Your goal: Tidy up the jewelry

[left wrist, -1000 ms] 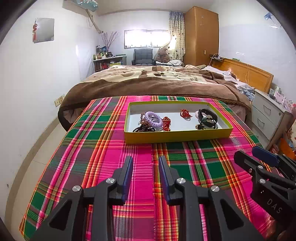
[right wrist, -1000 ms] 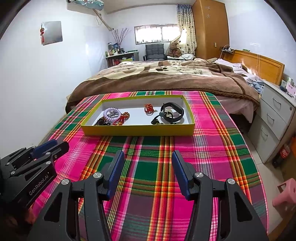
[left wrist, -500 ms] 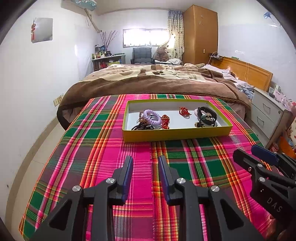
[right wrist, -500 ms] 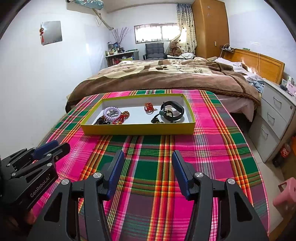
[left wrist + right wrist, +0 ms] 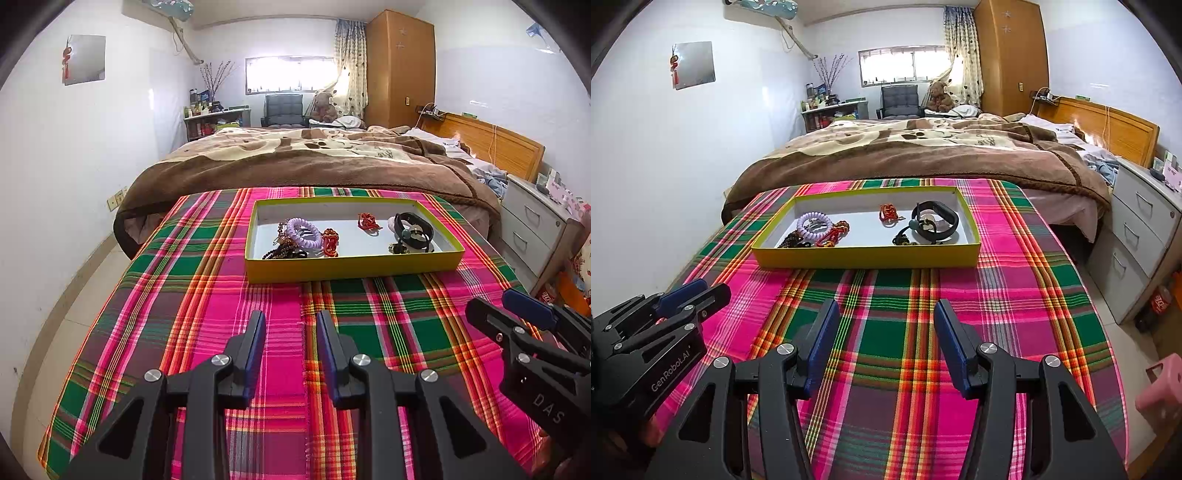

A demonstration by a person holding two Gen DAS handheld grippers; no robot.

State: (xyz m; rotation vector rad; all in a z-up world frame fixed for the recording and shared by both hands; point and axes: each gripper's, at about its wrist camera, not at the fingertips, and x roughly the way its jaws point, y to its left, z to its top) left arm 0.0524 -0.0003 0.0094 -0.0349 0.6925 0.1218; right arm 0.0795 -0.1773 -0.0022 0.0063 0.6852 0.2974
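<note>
A: From the left wrist view, where does the jewelry sit?

B: All of it lies inside the yellow tray (image 5: 352,264) on the plaid cloth (image 5: 207,295). A purple coil bracelet (image 5: 304,232) lies toward the tray's left, touching dark beads (image 5: 280,252) and a red knotted piece (image 5: 330,242). A small red cord (image 5: 369,222) lies alone in the middle, and a black band (image 5: 413,230) sits at the right.

A: And the left gripper (image 5: 291,345)?

B: Its fingers are spread a little, with nothing between them, low over the cloth and well short of the tray.

A: The right wrist view?

B: The same tray (image 5: 866,256) and the same pieces. The right gripper (image 5: 884,339) is spread wider, also empty, also well back from the tray.

A: Which step is this?

B: I judge it fits either grippers hanging back ahead of a reach or pulled away after sorting; the left cluster looks tangled, though it is too small to be sure. Any pick there would call for a fine pinch on one strand without dragging its neighbours.

A: The room?

B: A bedroom: a bed (image 5: 923,147) with a brown blanket just behind the cloth-covered surface, a wooden wardrobe (image 5: 1012,55), a window (image 5: 899,66) and white drawers (image 5: 1137,236) to the right.
</note>
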